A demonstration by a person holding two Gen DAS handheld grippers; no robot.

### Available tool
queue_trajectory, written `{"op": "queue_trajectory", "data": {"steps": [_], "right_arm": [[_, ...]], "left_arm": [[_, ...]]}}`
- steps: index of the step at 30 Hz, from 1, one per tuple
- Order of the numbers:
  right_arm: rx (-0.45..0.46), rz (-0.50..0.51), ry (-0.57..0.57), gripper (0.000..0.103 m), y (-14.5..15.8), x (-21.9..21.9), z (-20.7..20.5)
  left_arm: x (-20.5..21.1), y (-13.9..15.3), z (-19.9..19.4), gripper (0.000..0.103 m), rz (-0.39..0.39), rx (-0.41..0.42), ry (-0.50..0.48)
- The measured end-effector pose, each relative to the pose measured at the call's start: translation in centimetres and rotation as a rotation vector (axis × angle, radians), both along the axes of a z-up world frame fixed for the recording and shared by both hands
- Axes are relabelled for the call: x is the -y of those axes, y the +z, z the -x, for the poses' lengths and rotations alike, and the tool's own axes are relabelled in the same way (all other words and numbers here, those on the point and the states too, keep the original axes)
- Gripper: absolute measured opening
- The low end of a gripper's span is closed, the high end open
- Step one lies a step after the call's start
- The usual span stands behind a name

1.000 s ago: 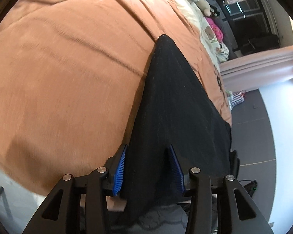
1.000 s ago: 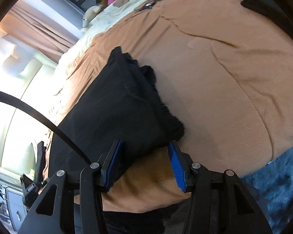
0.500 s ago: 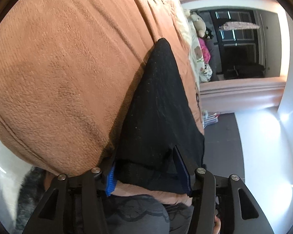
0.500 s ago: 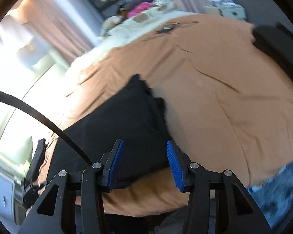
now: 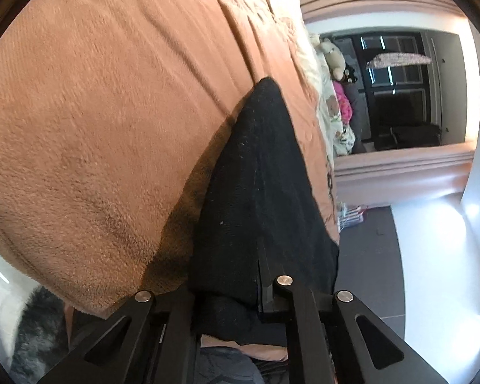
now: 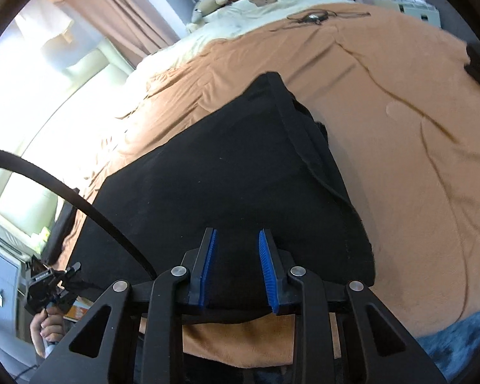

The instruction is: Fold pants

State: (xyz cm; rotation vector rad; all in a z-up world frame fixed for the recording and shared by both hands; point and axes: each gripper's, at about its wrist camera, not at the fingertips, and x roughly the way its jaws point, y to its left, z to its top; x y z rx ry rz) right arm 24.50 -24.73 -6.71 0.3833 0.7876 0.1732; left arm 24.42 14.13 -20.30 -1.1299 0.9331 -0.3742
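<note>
Bedding comes first: a wide, fuzzy orange-brown blanket (image 6: 400, 147) covers the bed, and the black knit pants (image 6: 227, 185) lie flat on it at the near edge, long axis running away from both grippers. The left gripper (image 5: 227, 288) has just closed and pinches the near hem, while the right gripper (image 6: 238, 268) has narrowed around the same edge (pads not plainly pressing yet). Only the right view shows the person's other hand (image 6: 48, 326); the left view shows the pants tapering to their far end.
</note>
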Motion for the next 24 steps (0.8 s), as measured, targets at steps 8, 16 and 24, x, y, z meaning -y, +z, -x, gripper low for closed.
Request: {"op": "queue_trajectory", "data": {"steps": [8, 16, 24], "right_arm": [[-0.02, -0.067, -0.01, 0.019, -0.1, 0.1, 2.1], [-0.074, -0.051, -0.02, 0.008, -2.0, 0.1, 2.9], [-0.138, -0.038, 0.003, 0.008, -1.8, -0.5, 2.7]], "left_arm": [[-0.9, 4.2, 0.2, 0.008, -0.046, 0.069, 0.024], [-1.9, 4.0, 0.5, 0.008, -0.081, 0.07, 0.027], [-1.9, 1.3, 0.7, 0.011, -0.09, 0.021, 0.013]]}}
